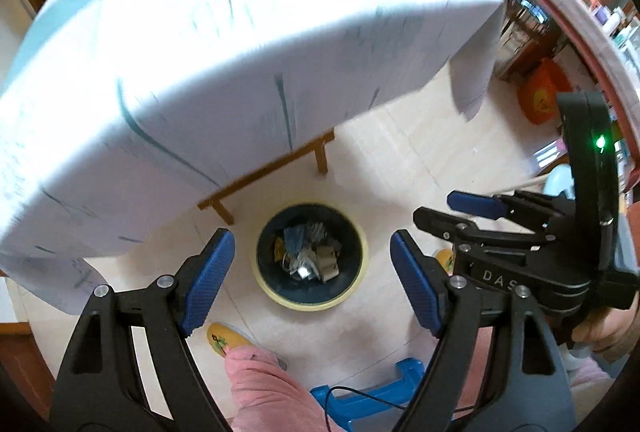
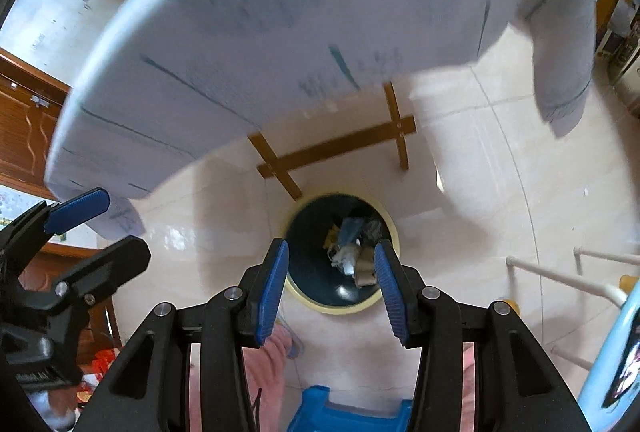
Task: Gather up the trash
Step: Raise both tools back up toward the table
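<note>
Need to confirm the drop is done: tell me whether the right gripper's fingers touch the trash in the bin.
Apart. In the right wrist view the fingers stand open with only air between them, the trash bin far below on the floor.

Glossy pale tiles [image 2: 500,160] cover the floor. A matt cloth [image 1: 240,44] drapes the tabletop above a brown wooden frame [image 2: 340,148]. Each tool has ribbed blue pads [image 1: 208,280] on matt black plastic arms with metal rivets.

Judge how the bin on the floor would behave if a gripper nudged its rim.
The bin looks like thin plastic holding only loose scraps, so probably light. On the glossy tile it would likely slide; a high push might tip it.
</note>
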Demonstrator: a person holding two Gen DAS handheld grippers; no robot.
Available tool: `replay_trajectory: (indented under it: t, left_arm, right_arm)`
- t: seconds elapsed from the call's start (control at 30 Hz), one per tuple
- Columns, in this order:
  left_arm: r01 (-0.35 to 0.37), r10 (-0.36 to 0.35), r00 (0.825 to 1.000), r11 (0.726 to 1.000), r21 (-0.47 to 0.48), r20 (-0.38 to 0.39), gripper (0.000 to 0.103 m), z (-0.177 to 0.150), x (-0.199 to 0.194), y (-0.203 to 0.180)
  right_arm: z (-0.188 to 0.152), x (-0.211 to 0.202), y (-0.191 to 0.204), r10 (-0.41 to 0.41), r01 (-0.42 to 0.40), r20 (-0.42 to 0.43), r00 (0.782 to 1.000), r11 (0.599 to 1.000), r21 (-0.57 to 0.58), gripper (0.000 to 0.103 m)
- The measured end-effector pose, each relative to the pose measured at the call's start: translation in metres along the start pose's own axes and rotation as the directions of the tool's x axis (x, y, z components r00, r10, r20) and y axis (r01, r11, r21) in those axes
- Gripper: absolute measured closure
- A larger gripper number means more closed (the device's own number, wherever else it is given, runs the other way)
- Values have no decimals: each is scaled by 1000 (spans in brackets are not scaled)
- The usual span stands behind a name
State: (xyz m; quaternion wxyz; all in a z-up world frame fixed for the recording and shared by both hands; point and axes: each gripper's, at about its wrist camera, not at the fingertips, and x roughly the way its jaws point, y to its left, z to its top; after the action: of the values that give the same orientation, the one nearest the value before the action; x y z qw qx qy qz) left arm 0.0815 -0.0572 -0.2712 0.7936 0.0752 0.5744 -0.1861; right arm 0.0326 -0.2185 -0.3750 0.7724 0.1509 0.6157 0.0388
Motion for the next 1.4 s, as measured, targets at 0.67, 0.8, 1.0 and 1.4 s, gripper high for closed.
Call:
replay_trajectory:
  t: [0.67, 0.8, 1.0, 1.4]
  left_arm:
    - [-35, 63, 960, 994, -108, 273, 25, 102, -156, 80]
    - [-45, 85, 955, 989, -144, 286, 25, 130, -173, 113]
    - [-10, 78, 952, 974, -225, 294, 25, 172, -187, 166]
    - [-95, 172, 952, 952, -291, 253, 25, 262, -142, 254]
  right_arm:
    - [96, -173, 78, 84, -56, 308, 948, 994, -99, 48]
    - [138, -184, 96, 114, -64, 328, 938, 985, -159, 48]
    - [209, -200, 123, 172, -94, 352, 920, 969, -226, 45]
    - [358, -141, 142, 165, -95, 317, 934, 970, -224, 37]
